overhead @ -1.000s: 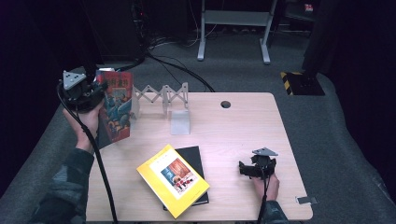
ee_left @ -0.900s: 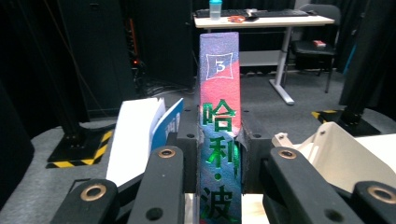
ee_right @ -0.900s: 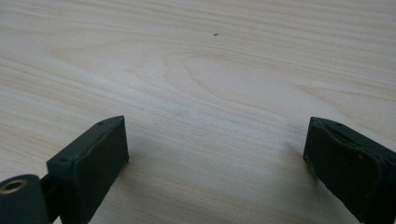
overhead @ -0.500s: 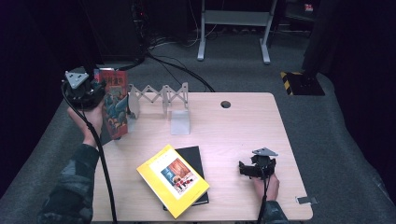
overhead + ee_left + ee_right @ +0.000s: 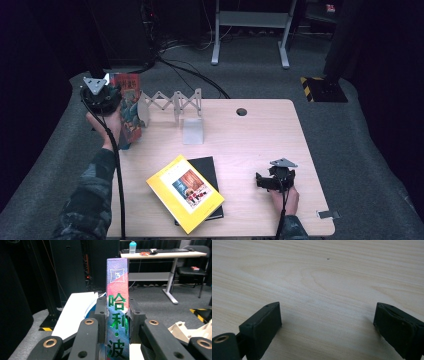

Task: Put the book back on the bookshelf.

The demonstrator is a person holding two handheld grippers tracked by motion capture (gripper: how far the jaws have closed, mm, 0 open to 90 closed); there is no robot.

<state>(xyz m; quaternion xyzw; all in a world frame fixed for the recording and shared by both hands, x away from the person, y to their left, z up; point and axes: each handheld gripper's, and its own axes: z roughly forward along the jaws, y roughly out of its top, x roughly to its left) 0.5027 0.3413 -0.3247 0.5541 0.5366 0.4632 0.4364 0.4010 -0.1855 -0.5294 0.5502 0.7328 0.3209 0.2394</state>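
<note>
The book (image 5: 129, 107) stands upright at the table's (image 5: 250, 135) far-left corner, clamped by its spine in the left gripper (image 5: 107, 97). The folding rack (image 5: 172, 103) stands just right of it along the far edge. The block (image 5: 193, 132) sits just before the rack. Near the front edge, a second book (image 5: 182, 192) lies on a third (image 5: 207, 167). The right gripper (image 5: 270, 181) rests on the table, well right of them.

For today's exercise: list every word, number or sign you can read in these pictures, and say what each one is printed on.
"3" in a small square: top of the spine of the colourful book held in the left gripper.
"哈利·波": green characters down the same spine.
Yellow book cover: print too small to read.
</note>
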